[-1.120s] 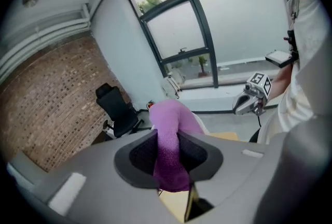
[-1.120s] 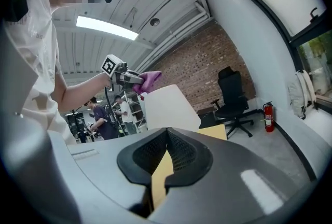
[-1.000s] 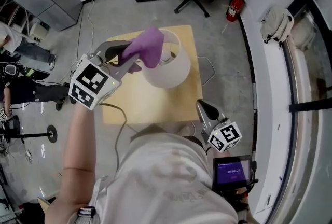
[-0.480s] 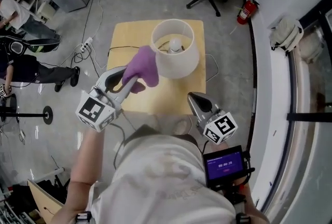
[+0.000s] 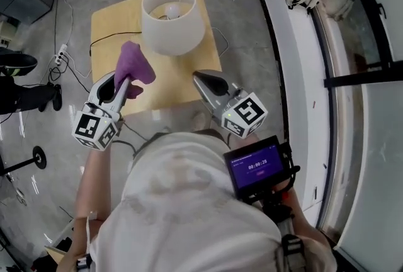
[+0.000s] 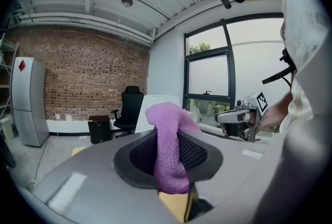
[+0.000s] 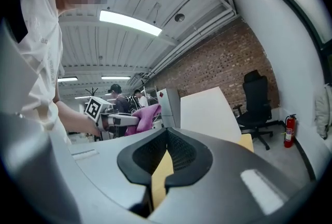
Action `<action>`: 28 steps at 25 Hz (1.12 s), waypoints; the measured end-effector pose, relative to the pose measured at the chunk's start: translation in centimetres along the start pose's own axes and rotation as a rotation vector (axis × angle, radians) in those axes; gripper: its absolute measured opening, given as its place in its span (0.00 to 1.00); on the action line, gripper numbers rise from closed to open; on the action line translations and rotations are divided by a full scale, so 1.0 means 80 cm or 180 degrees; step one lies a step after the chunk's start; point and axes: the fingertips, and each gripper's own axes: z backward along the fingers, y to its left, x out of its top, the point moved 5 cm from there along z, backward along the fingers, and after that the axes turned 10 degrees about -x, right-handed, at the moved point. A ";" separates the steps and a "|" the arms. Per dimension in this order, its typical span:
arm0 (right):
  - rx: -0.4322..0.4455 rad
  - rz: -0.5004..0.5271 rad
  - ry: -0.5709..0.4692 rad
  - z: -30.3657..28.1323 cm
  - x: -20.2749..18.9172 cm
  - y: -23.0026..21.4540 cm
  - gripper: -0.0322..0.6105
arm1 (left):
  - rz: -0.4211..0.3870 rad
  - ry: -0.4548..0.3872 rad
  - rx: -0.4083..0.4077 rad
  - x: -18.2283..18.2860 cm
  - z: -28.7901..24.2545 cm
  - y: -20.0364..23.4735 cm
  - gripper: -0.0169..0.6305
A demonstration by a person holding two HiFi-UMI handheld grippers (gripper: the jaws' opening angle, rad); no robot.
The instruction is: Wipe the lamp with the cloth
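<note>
Left gripper [image 5: 121, 83] clamps cloth [image 5: 133, 65]; right gripper [image 5: 201, 77] closed, empty — both clear of lamp [image 5: 173, 22], over table's [image 5: 107, 19] near edge.

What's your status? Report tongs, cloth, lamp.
Left tongs shut on cloth; right tongs shut, empty. Cloth close beside lamp, seems apart. Nothing between them.
</note>
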 end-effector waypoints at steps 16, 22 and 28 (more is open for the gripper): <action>-0.0302 0.0080 -0.0066 0.013 -0.033 0.086 0.07 | 0.0106 -0.0097 -0.0177 -0.073 0.063 -0.027 0.17; -0.0317 0.0144 -0.0024 0.021 -0.043 0.114 0.07 | 0.0067 -0.0149 -0.0263 -0.081 0.080 -0.043 0.17; -0.0396 0.0169 0.0023 0.029 -0.062 0.140 0.07 | 0.0044 -0.0157 -0.0320 -0.101 0.099 -0.046 0.17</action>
